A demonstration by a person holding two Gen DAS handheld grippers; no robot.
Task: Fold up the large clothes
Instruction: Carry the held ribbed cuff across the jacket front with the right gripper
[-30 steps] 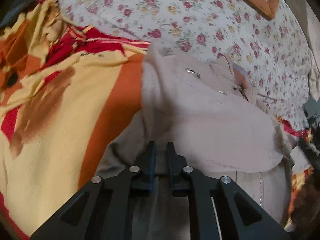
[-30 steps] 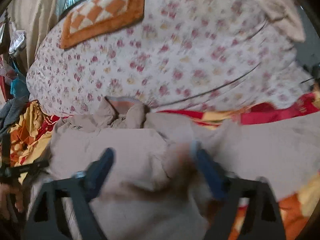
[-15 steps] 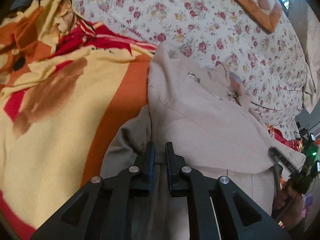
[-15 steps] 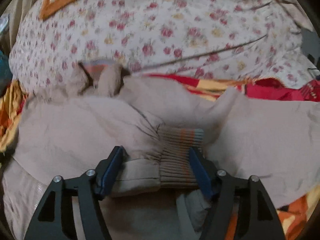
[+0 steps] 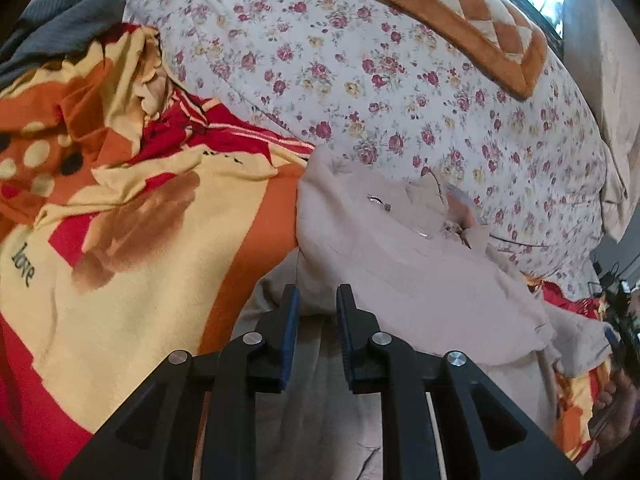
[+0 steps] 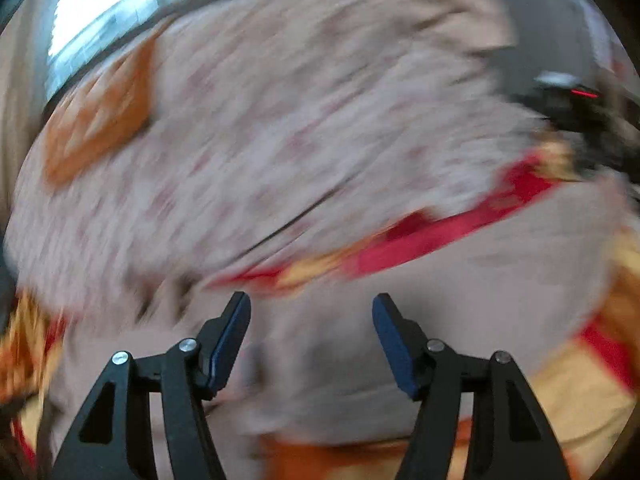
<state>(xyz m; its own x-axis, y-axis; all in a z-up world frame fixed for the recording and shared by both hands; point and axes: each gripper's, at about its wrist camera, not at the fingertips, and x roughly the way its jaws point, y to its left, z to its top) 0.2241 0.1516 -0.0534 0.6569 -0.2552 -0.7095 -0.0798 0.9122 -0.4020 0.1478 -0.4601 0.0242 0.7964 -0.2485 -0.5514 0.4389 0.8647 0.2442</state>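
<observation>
A beige jacket (image 5: 400, 264) lies spread on a yellow, orange and red blanket (image 5: 140, 272), its collar toward the floral quilt. My left gripper (image 5: 318, 300) sits at the jacket's folded left edge. Its jaws are opening, a narrow gap shows between the blue pads (image 5: 290, 320), and no cloth is pinched there. In the blurred right wrist view, my right gripper (image 6: 312, 304) hovers over the jacket (image 6: 480, 272). Its jaws stand wide, closing slightly, with nothing between them.
A floral quilt (image 5: 340, 60) rises behind the jacket, with an orange checkered cushion (image 5: 460, 12) on top. Grey cloth (image 5: 60, 28) is bunched at the far left. A hand (image 5: 616, 400) shows at the right edge. Dark gear (image 6: 580, 112) sits at the far right.
The left jaws, shut on the jacket's fold before, have parted and drawn back a little. The right gripper has left the ribbed cuff and swung fast to the right, blurring its view.
</observation>
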